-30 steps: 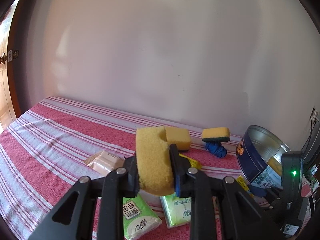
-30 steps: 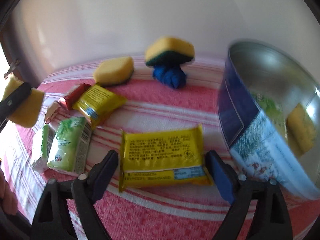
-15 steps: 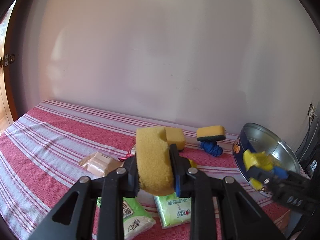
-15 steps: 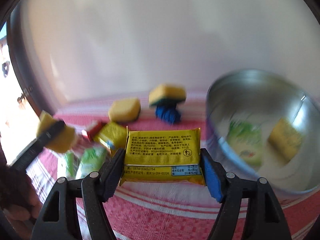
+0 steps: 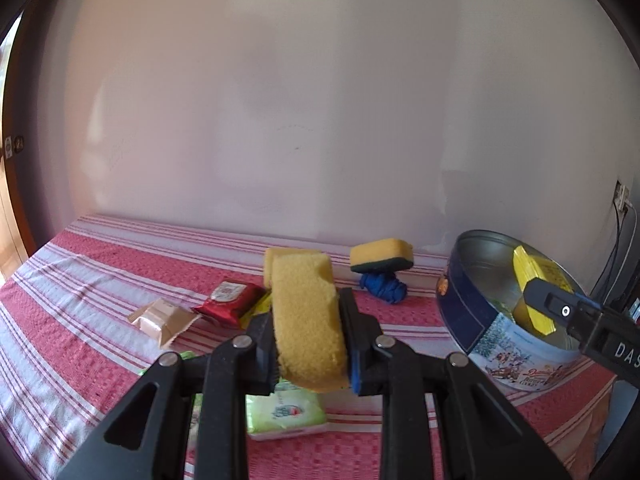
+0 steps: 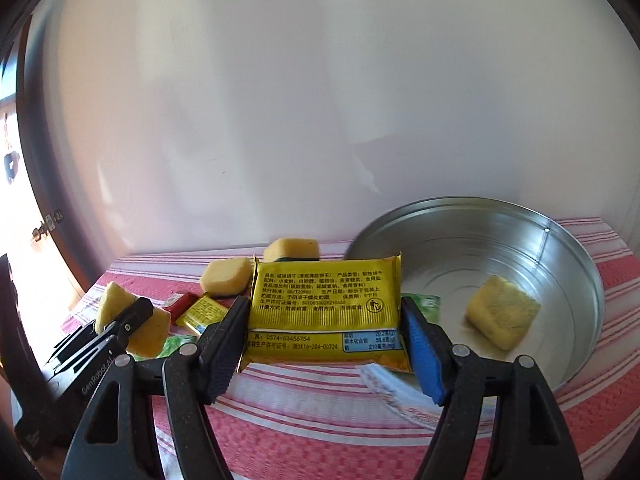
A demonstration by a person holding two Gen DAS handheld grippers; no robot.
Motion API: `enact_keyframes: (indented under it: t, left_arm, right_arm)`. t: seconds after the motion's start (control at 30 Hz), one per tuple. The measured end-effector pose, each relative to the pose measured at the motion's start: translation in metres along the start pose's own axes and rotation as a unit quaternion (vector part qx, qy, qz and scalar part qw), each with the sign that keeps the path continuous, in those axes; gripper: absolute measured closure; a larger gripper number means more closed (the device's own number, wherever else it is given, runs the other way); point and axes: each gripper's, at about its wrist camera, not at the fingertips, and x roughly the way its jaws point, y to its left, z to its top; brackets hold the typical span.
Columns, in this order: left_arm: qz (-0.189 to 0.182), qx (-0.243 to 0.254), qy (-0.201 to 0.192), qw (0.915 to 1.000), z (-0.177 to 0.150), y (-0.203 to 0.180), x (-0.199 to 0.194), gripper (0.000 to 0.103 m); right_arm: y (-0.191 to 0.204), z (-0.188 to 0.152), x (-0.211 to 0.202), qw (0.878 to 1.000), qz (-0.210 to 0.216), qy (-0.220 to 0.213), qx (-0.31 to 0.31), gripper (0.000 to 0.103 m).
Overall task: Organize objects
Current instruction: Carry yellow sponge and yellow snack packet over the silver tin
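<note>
While the left gripper (image 5: 310, 344) has its fingers clamped on a yellow sponge (image 5: 307, 320) above the striped desk (image 5: 80, 320), the right gripper (image 6: 324, 340) has its fingers pressed on the ends of a yellow packet (image 6: 326, 312), raised before the open tin (image 6: 568, 264). Inside the tin lies another sponge (image 6: 502, 314). Farther back, a green-backed sponge (image 5: 381, 255) sits on a blue bundle (image 5: 384, 288) near the wall.

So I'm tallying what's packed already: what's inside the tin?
In the tin, a yellow sponge lies on the bare metal floor, with a green packet beside it. The yellow packet held in the right gripper covers the tin's near-left part.
</note>
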Motion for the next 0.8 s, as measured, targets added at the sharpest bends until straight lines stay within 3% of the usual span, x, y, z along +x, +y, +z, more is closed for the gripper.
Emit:
enact_keyframes:
  t: [0.8]
  left_arm:
    - [-0.051,0.048,-0.010,0.9975,0.013,-0.107,-0.009,0.079]
  right_arm:
    - [-0.088,0.015,-0.039,0.994,-0.082,-0.056,0.048,0.028]
